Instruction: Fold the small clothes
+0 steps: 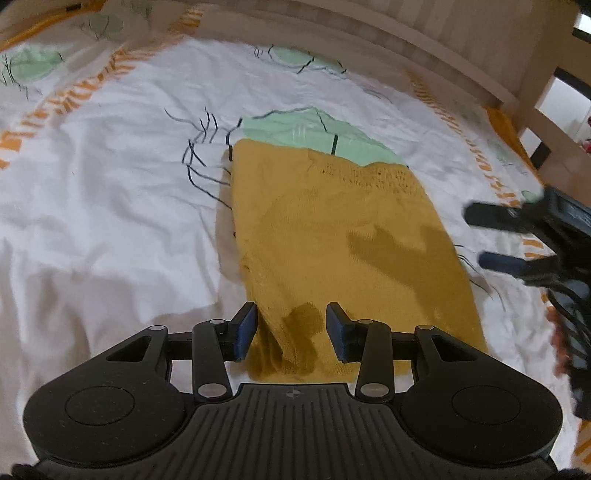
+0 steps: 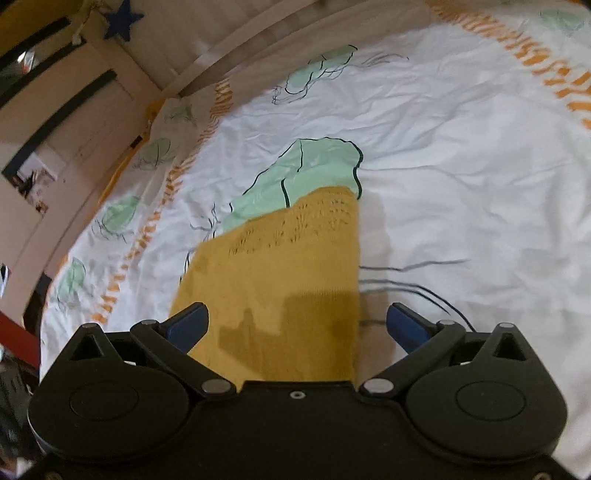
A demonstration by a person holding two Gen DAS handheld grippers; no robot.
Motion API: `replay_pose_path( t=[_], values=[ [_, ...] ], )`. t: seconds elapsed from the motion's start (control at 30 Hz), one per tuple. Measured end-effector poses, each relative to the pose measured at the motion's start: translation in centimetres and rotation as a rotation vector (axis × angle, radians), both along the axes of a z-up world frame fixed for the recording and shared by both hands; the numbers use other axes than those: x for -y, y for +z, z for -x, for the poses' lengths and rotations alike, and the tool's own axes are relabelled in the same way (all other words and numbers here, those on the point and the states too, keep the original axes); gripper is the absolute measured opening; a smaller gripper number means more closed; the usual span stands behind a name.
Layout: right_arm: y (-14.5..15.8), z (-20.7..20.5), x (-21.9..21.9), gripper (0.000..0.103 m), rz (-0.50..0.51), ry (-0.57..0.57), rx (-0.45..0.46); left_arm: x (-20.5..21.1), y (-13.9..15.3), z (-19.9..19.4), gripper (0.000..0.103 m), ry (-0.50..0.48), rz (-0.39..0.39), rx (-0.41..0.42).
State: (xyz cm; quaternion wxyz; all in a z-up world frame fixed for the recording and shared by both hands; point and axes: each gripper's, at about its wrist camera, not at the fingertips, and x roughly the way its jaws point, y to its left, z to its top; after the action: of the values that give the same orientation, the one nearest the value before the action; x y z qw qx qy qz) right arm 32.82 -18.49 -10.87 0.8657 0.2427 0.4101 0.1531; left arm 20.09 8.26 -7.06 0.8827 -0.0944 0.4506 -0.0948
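A mustard-yellow knitted garment [image 1: 332,236] lies folded into a long strip on a white patterned bedsheet [image 1: 110,203]. My left gripper [image 1: 291,330] is open at the garment's near end, its blue pads either side of a bunched corner, not clamped on it. My right gripper [image 2: 297,325] is open wide above the garment [image 2: 280,280], near its right edge. The right gripper also shows in the left wrist view [image 1: 491,236] at the garment's right side, jaws apart.
The sheet has green leaf prints [image 2: 314,170] and orange stripe bands [image 2: 546,62]. A wooden bed frame [image 1: 424,40] runs along the far side. A wall with dark trim and a blue star [image 2: 122,20] lies beyond the bed.
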Motion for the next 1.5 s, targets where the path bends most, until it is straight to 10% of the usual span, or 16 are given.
replay_pose_path(
  t=[0.47,0.83,1.13,1.27,1.37,1.5],
  values=[
    [-4.5,-5.8,0.2,0.103,-0.180,0.076,-0.049,-1.2,-2.8,-1.8,0.063,0.087,0.164,-0.085],
    [-5.1,-7.8,-0.6,0.103,-0.201,0.196,-0.036,1.6,-3.3,-3.5,0.085,0.031,0.085,-0.011],
    [-5.1,-7.5,-0.5,0.103,-0.191,0.262,-0.005,-0.6,-3.3,-3.7,0.085,0.113,0.298,-0.075],
    [-4.7,-6.9,-0.8,0.097,-0.154,0.263,0.004,-0.4,-3.2,-4.0,0.063,0.075,0.328,-0.091],
    [-4.4,-6.7,-0.7,0.046,-0.065,0.210,-0.035,-0.6,-3.6,-4.1,0.033,0.072,0.405,-0.133],
    [-3.8,-5.8,0.5,0.038,-0.115,0.168,-0.078,-0.8,-4.6,-4.0,0.021,0.079,0.565,-0.229]
  ],
)
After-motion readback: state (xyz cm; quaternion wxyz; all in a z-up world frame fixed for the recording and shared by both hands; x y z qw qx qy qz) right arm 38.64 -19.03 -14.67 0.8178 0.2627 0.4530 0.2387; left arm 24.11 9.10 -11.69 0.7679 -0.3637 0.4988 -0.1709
